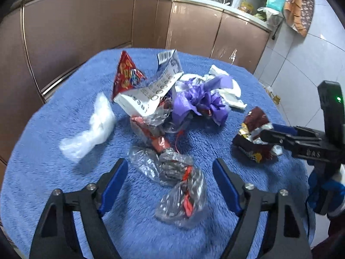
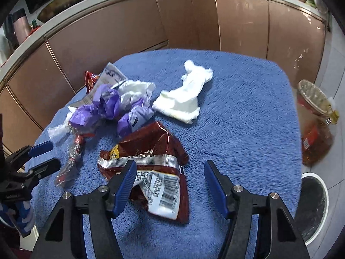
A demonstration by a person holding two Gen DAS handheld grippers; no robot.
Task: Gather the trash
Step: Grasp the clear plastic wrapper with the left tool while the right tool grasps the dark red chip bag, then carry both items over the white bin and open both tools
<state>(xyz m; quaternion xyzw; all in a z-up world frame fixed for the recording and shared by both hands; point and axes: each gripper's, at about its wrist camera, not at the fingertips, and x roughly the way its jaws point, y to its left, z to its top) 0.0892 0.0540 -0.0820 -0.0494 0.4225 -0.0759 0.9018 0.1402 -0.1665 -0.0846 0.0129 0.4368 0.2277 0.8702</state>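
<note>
Trash lies on a blue towel-covered table point(image 1: 64, 172). My left gripper point(image 1: 170, 166) is open, its fingers either side of a crumpled clear wrapper with red print point(image 1: 176, 185). My right gripper point(image 2: 170, 168) is open over a dark red snack bag point(image 2: 148, 151), which also shows in the left wrist view point(image 1: 254, 133). Farther back lie a purple plastic wad point(image 1: 200, 99), a white tissue point(image 2: 185, 99), a white printed packet point(image 1: 148, 92), a red foil packet point(image 1: 126, 73) and a clear plastic bag point(image 1: 90, 129).
A white-rimmed bin point(image 2: 312, 207) stands on the floor at the table's right, with a bottle of amber liquid point(image 2: 314, 125) beside it. Brown kitchen cabinets point(image 2: 194, 21) run behind the table.
</note>
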